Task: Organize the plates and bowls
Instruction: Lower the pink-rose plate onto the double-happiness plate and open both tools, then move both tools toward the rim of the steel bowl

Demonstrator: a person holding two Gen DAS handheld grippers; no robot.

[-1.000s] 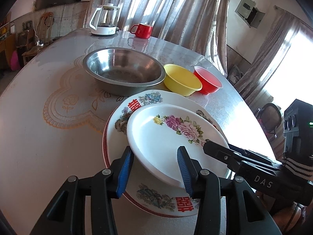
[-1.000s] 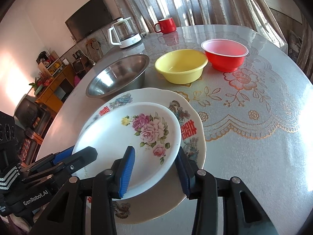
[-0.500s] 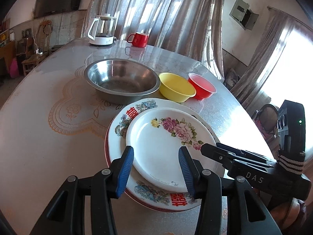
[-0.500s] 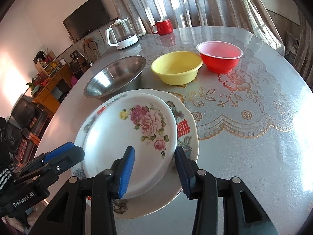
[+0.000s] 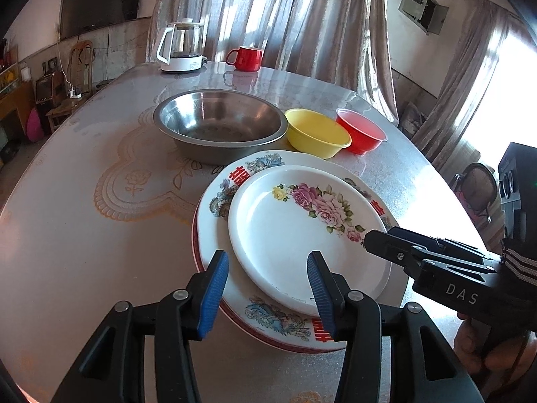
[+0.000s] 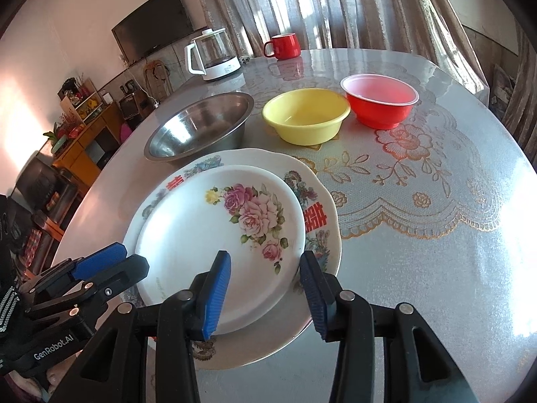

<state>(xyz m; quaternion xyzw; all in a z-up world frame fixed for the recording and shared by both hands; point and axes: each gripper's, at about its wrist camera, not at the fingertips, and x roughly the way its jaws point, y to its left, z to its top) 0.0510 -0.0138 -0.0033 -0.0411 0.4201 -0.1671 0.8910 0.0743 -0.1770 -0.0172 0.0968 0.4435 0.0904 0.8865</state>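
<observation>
At six o'clock on the round lace-covered table (image 5: 100,235), I have the white rose-printed plate (image 5: 302,231) nested on the larger red-rimmed dragon plate (image 5: 214,208), so the plates share one pile. My left gripper (image 5: 268,288) is opening, its blue pads clear of the rim; my right gripper (image 6: 265,288) hangs unclenched, holding nothing. Toward twelve o'clock, the steel bowl (image 6: 201,127), yellow plastic bowl (image 6: 305,114) and red plastic bowl (image 6: 381,100) sit unstacked.

The left tool (image 5: 266,288), jaws opening, straddles the near rim of a white rose-patterned plate (image 5: 302,231) stacked on a larger red-rimmed plate (image 5: 214,208).
</observation>
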